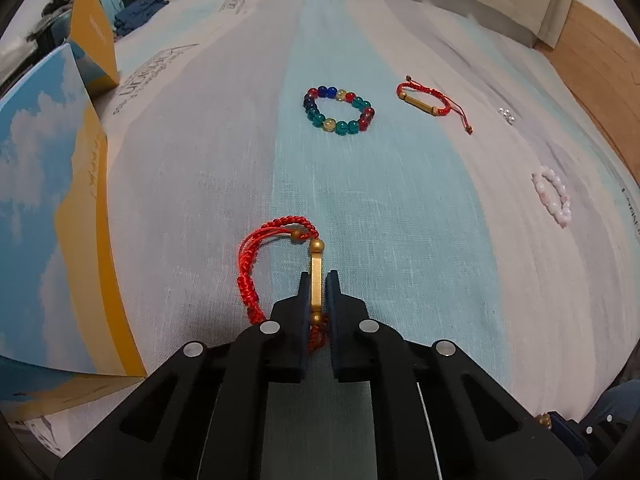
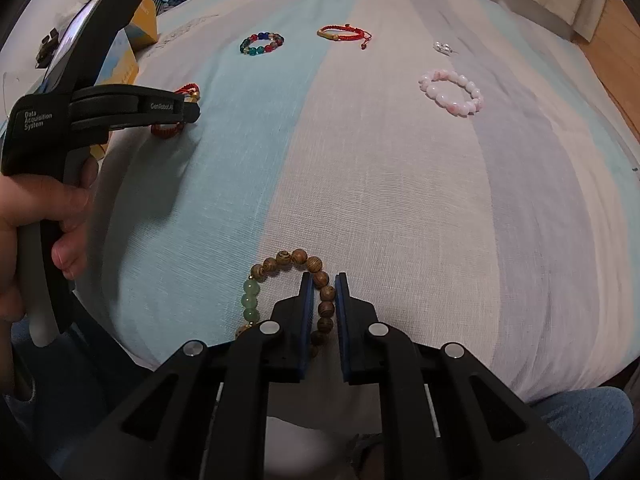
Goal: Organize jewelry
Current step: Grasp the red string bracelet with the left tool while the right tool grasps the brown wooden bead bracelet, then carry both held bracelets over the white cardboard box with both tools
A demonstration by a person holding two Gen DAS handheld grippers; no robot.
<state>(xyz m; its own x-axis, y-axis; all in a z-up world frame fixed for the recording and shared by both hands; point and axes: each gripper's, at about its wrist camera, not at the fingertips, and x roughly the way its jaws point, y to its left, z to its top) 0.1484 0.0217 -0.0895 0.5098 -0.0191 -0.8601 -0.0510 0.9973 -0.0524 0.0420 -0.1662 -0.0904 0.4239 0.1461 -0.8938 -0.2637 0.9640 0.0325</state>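
Observation:
A red cord bracelet with a gold bar (image 1: 280,264) lies on the striped cloth at the near edge; my left gripper (image 1: 319,280) is shut on its gold bar. In the right wrist view a brown wooden bead bracelet with green beads (image 2: 280,280) lies close in front, and my right gripper (image 2: 321,280) is shut on its wooden beads. The left gripper (image 2: 192,108) shows at the far left of that view, held by a hand (image 2: 44,216). Farther off lie a multicoloured bead bracelet (image 1: 340,110), a second red cord bracelet (image 1: 430,102) and a pink bead bracelet (image 1: 554,196).
A small silver piece (image 1: 507,115) lies beyond the pink bracelet. An open box with a sky-and-yellow print (image 1: 60,200) stands at the left edge of the cloth (image 1: 400,220). Folded blue clothes (image 1: 136,10) sit far left; wooden floor (image 1: 600,60) shows at the right.

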